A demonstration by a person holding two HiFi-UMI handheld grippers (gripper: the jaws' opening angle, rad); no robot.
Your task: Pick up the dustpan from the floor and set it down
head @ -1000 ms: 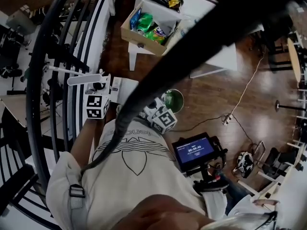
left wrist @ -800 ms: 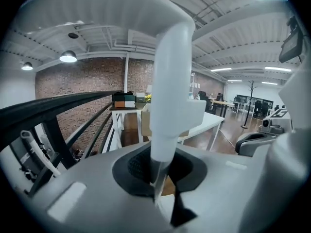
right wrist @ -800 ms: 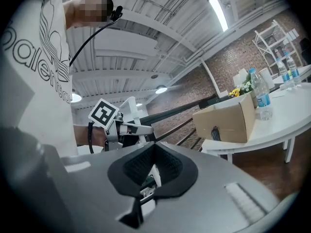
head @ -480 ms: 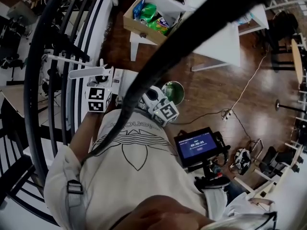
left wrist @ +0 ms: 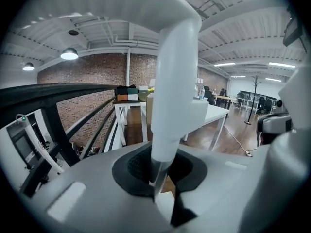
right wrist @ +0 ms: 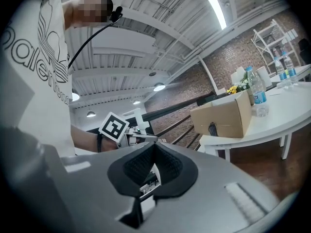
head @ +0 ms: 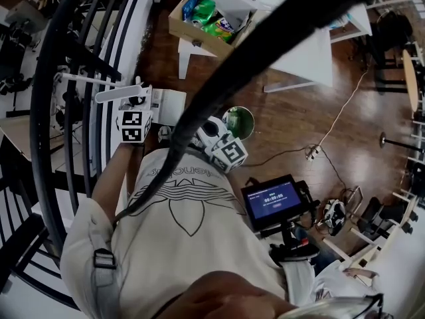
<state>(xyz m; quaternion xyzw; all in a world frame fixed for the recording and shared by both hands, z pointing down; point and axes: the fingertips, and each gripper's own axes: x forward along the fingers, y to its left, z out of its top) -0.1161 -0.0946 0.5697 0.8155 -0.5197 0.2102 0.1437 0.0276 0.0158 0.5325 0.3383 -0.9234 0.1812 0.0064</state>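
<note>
The dustpan is white. Its long handle point(left wrist: 170, 81) rises straight up from between the jaws of my left gripper point(left wrist: 158, 171), which is shut on it. From the head view, the handle point(head: 119, 96) sticks out leftward above the left gripper point(head: 137, 105), and a white flat part point(head: 170, 106) lies just to its right. My right gripper point(head: 207, 133) is held close to my chest and aims toward the left one. In the right gripper view its jaws point(right wrist: 153, 147) meet at the tips with nothing between them. The left marker cube point(right wrist: 113, 127) shows beyond.
A black curved railing point(head: 63, 111) runs along the left. A thick black bar point(head: 279, 38) crosses the head view. A white table point(head: 305, 52) bears a cardboard box point(head: 206, 28) of snack packs. A green bucket point(head: 240, 121), a lit screen point(head: 275, 198) and a cable point(head: 332, 138) are on the wooden floor.
My left gripper has sunk a little with the dustpan handle still clamped in it. The right gripper has stayed where it was.
</note>
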